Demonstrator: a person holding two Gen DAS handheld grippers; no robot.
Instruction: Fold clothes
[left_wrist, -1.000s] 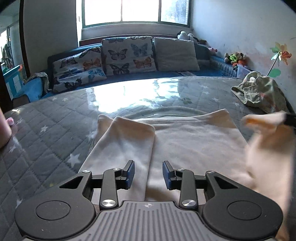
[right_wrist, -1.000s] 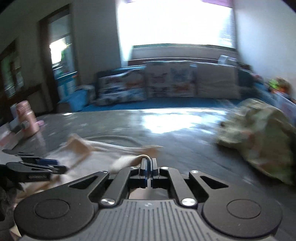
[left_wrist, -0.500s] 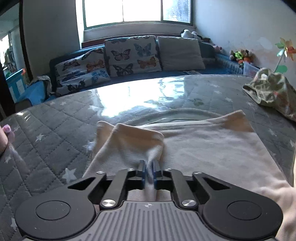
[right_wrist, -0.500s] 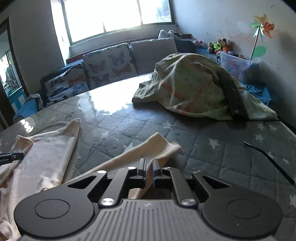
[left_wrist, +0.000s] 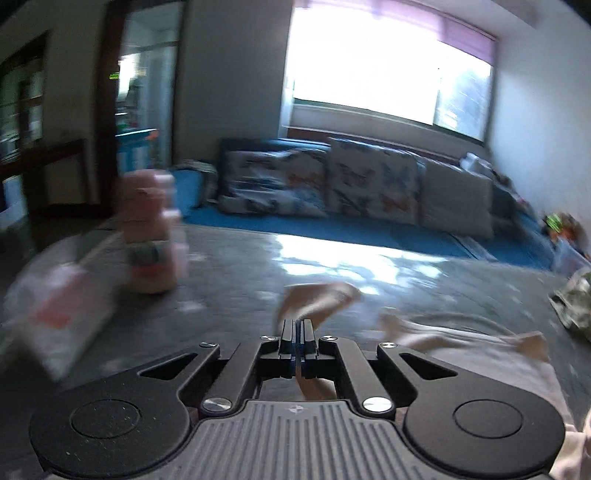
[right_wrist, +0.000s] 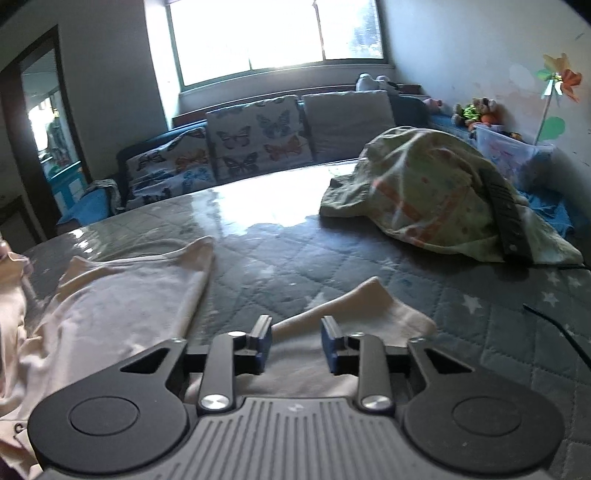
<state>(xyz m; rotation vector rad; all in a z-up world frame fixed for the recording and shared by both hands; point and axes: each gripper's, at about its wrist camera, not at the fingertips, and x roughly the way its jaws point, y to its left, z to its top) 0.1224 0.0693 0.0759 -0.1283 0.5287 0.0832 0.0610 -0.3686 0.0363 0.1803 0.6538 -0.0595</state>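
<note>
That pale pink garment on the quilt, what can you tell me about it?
The pale pink garment is soft, thin knit cloth, lying mostly flat but rumpled on the grey star-quilted surface. One sleeve stretches out under the open right gripper. The left gripper is shut on another pinched-up part of it.

A grey star-quilted mattress (right_wrist: 288, 258) holds a cream shirt (right_wrist: 122, 299), a crumpled patterned garment (right_wrist: 424, 192), and a blurred pink bottle (left_wrist: 151, 236).
</note>
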